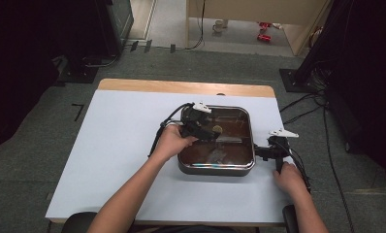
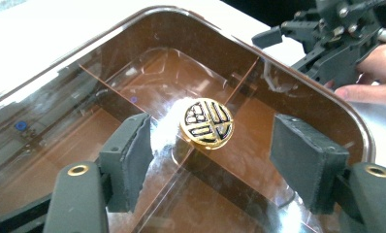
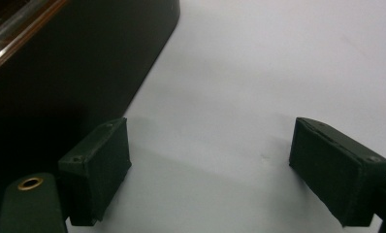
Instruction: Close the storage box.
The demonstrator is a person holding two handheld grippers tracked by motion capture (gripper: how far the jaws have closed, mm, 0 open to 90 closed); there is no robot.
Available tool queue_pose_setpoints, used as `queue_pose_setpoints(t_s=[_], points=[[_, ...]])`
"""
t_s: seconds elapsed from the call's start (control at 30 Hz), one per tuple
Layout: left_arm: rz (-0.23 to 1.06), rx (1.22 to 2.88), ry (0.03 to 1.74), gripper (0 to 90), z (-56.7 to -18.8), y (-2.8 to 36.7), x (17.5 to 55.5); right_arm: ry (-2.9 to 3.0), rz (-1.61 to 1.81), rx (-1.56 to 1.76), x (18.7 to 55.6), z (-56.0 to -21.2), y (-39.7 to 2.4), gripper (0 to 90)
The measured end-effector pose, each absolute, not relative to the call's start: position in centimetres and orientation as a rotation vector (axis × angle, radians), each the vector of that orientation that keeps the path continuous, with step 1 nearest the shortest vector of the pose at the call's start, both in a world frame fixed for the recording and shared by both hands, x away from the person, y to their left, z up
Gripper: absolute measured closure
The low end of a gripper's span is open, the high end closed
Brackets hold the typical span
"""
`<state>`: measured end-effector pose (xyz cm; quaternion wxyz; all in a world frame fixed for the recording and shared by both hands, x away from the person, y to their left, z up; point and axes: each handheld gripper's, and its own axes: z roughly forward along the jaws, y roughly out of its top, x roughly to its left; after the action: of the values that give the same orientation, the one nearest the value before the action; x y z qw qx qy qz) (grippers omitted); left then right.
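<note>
High view: box (image 1: pixel 217 167) centred on bench (image 1: pixel 113 145), clear brown lid in place, gold knob (image 1: pixel 217 129) at lid centre. Left gripper (image 1: pixel 208 133) held over the lid; right gripper (image 1: pixel 260 152) low at the box's right wall, resting just off the bench surface.

Left gripper view: jaws spread, knob (image 2: pixel 206 123) between them but touched by neither pad; nothing held. Knob sits nearer the left pad (image 2: pixel 133 155) than the right.

Right gripper view: jaws spread over bare bench (image 3: pixel 259 87), dark box wall (image 3: pixel 79 63) close on the left, not gripped.

Judgement on step in hand, likely taking the knob to lift the lid:
- Shift left gripper slightly so knob lies midway between pads.
- Lower until pads bracket the knob's rim, not its top face.
- Close squarely; knob is small and glossy, likely to slip out of an off-centre pinch.
- Lift straight up, level, to avoid the lid catching in the rim.
- Brace box wall with right gripper if the base rises.
</note>
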<state>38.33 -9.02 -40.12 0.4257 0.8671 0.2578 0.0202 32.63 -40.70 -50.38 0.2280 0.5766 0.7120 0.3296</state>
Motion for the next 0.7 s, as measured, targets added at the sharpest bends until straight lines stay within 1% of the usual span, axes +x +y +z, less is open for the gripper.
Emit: queue_pose_setpoints(t_s=[0.2, 0.33, 0.53, 0.7], points=[[0.083, 2.175, 0.634, 31.9, -39.7, -8.2, 38.0, 1.961, 0.908, 1.586, 32.6, -50.4, -40.7, 14.4], [0.127, 2.200, 0.628, 30.4, -39.5, -7.4, 37.7, 1.961, 0.909, 1.587, 32.6, -50.4, -40.7, 14.3], [0.167, 2.205, 0.655, 29.0, -39.3, -5.9, 37.3, 1.962, 0.910, 1.588, 32.6, -50.4, -40.7, 14.1], [0.173, 2.192, 0.676, 29.0, -39.3, -4.6, 37.1, 1.963, 0.911, 1.586, 32.6, -50.4, -40.7, 14.2]])
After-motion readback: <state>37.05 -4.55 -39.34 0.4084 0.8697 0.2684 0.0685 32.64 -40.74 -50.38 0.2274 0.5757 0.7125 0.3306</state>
